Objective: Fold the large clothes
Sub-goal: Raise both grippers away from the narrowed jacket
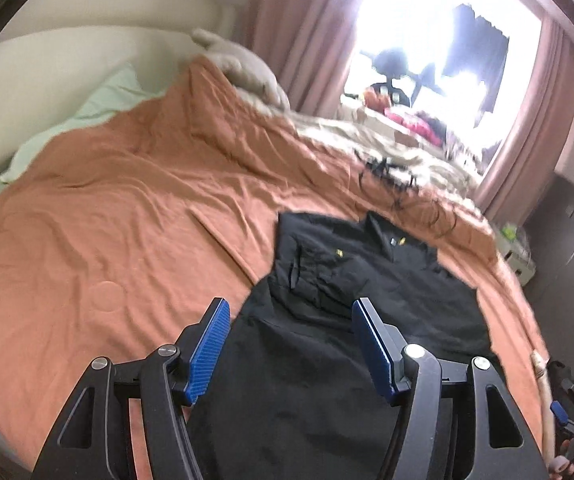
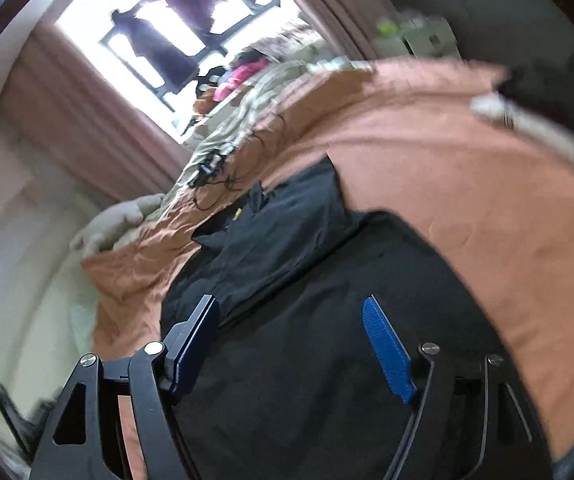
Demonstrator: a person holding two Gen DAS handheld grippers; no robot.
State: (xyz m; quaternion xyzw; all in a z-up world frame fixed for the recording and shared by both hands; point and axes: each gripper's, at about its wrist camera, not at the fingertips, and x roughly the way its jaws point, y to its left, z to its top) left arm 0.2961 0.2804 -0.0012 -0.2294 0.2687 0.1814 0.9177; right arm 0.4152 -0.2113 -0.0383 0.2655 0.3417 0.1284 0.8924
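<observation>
Now both my grippers hang released and empty above the black shirt [image 1: 327, 340], which lies partly folded on the orange bedspread [image 1: 107, 220]. Left gripper [image 1: 291, 356], right gripper [image 2: 291, 356]: I'd pinch the near hem evenly and fold toward the collar [image 1: 383, 232].

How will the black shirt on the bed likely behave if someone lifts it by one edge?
The black shirt would probably droop and sag: it lies flat with soft creases on the orange bedspread. Its folded-over sleeve would likely fall open. It looks fairly light, and should drag rather than slide freely across the wrinkled cloth.
</observation>
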